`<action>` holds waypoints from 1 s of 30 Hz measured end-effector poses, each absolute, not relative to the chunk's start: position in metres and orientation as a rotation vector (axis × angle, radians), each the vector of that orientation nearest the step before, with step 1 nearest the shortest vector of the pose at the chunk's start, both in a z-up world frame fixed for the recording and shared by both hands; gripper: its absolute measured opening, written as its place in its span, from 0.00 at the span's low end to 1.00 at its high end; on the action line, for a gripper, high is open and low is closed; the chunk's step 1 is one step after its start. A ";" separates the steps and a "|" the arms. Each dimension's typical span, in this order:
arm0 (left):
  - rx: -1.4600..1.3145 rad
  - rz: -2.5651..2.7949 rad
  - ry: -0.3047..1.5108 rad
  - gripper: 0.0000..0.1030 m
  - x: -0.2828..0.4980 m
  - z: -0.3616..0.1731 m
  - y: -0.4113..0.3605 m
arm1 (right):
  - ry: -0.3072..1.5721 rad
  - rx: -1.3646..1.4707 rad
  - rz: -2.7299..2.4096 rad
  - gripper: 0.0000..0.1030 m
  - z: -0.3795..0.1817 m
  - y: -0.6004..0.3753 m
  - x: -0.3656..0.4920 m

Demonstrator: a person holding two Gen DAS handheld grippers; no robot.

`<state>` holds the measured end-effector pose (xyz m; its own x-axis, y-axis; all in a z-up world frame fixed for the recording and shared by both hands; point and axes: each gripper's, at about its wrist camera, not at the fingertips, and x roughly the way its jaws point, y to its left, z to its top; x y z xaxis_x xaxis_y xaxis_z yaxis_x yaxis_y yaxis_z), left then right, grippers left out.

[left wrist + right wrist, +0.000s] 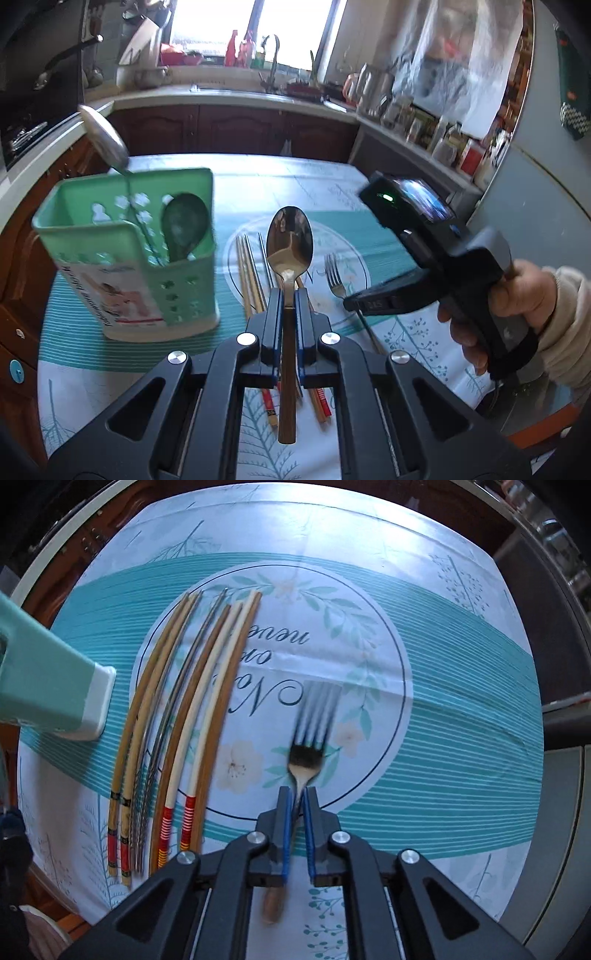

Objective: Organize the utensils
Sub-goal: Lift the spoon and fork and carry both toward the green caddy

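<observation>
1. Left gripper (290, 299) up first: its fingers are clamped tight on the neck of a shiny spoon (290, 240), bowl pointing away, brown handle trailing back toward the camera. The spoon is clear of the counter, held in the air.

2. Over on the left stands the green utensil holder (129, 251), upright on the cloth-covered counter (258, 177). Two pieces are already home in it: a ladle (105, 136) poking out the top and another spoon (184, 225) showing inside. So part of the sorting is done.

3. Right gripper (300, 794) now, pointing straight down at the counter. Its fingers are pinched narrow on the neck of the fork (314, 723), tines pointing to the far side, brown handle running back beneath the gripper. Whether the fork is off the cloth yet, I cannot tell; it is blurred.

4. Still waiting: the row of chopsticks (192, 709), wooden, pale and metal, lies side by side on the cloth between the holder and the fork, untouched.

5. My read on the score: two in the holder, two in hand, the whole chopstick bundle left. Call it roughly a third to halfway along.

6. Next, I would judge, the held spoon goes into the holder just to its left, and the fork follows from farther right.
</observation>
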<state>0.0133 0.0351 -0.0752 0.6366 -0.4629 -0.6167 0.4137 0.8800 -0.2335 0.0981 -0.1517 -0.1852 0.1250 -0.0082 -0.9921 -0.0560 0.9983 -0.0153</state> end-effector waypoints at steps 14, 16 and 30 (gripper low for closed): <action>-0.187 -0.415 0.391 0.04 0.006 0.029 0.126 | 0.876 0.191 0.290 0.04 -0.085 -0.146 0.043; -0.213 -0.394 0.352 0.04 0.014 0.039 0.139 | 0.763 0.203 0.326 0.04 -0.066 -0.137 0.038; -0.393 -0.420 0.243 0.04 0.088 0.002 0.159 | 0.329 0.231 0.436 0.04 -0.044 -0.082 0.056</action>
